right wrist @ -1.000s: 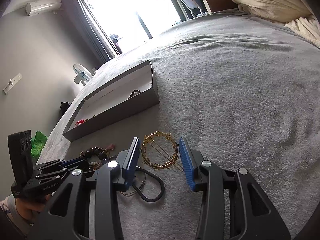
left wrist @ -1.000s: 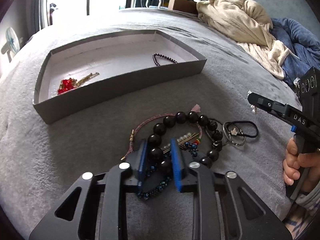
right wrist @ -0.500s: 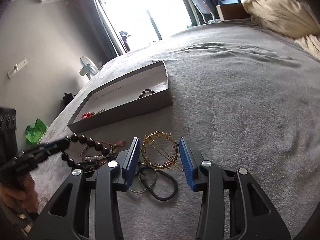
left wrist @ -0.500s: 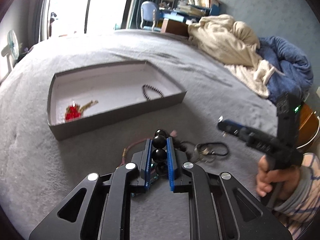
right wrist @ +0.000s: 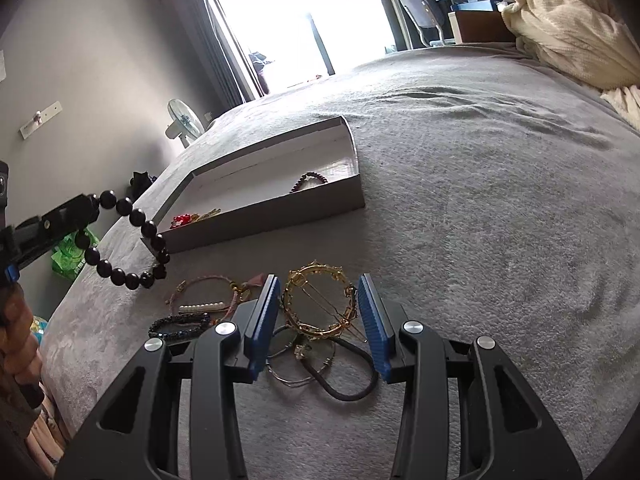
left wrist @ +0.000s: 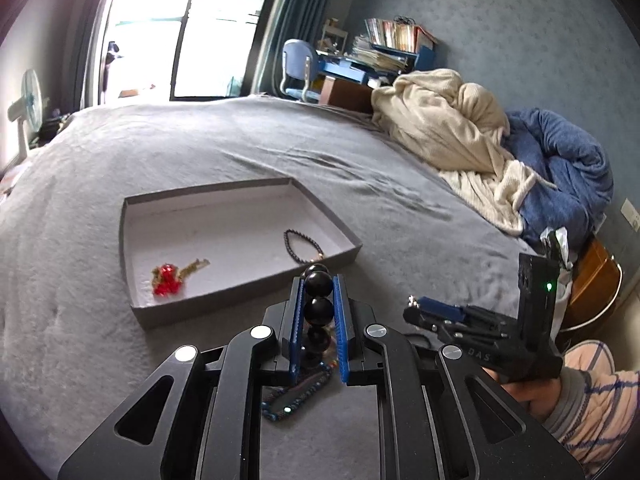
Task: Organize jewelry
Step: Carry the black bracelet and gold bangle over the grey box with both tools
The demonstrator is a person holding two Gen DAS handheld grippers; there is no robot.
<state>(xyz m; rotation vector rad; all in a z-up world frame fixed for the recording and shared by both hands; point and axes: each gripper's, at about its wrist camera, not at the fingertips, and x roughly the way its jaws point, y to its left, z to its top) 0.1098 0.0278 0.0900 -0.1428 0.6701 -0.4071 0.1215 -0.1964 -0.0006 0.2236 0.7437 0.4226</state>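
The left gripper (left wrist: 319, 310) pinches a bracelet (right wrist: 127, 243) of glossy round black beads, lifted clear of the fuzzy grey blanket (right wrist: 500, 208) near the shallow cardboard tray (left wrist: 240, 289). The right gripper (right wrist: 318, 316) is spread wide around a thin gold hoop (right wrist: 318, 306) — touching it or not, hard to say.

White letters "DAS" stand on the right gripper (left wrist: 416, 312); nothing else legible.
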